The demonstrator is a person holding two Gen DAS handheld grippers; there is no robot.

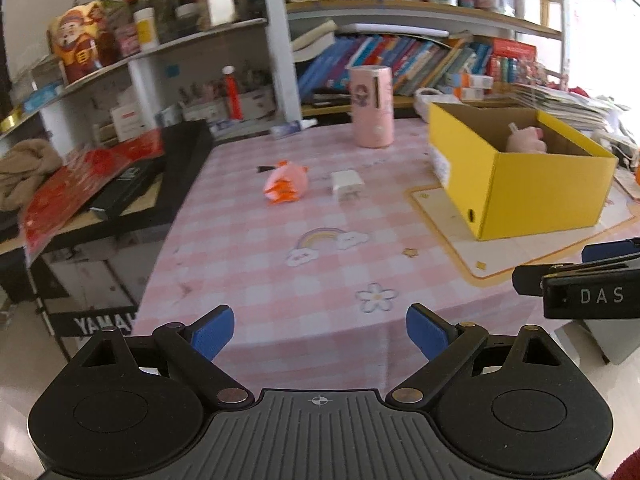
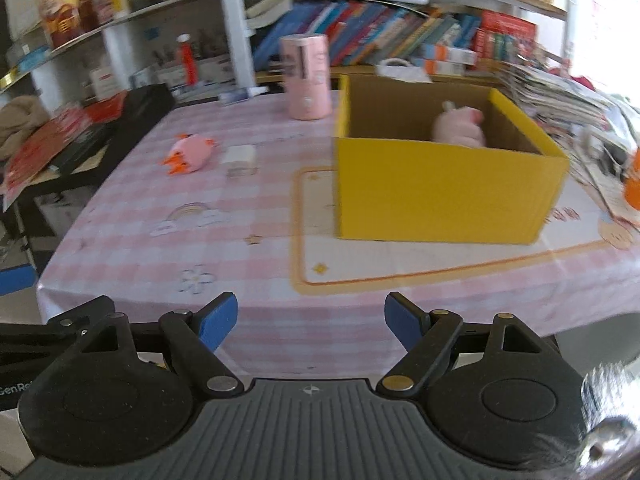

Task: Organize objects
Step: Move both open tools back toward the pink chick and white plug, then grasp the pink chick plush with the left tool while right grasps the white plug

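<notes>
Now: both grippers' fingers apart, empty | pink toy (image 1: 285, 182), white charger (image 1: 346, 186) beside yellow box (image 1: 520, 184)

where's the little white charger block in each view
Left wrist: white charger block sits centre, just right of the pink-and-orange plush.
Right wrist: it is upper left of centre, again right of the plush.
Shared landmark: yellow box to its right.

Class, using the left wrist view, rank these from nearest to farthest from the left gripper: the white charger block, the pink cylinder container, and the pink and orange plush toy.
From the left gripper:
1. and 2. White charger block, mid-table, and pink and orange plush toy, just left of it: too close to call.
3. Pink cylinder container, upright at the table's far edge.
</notes>
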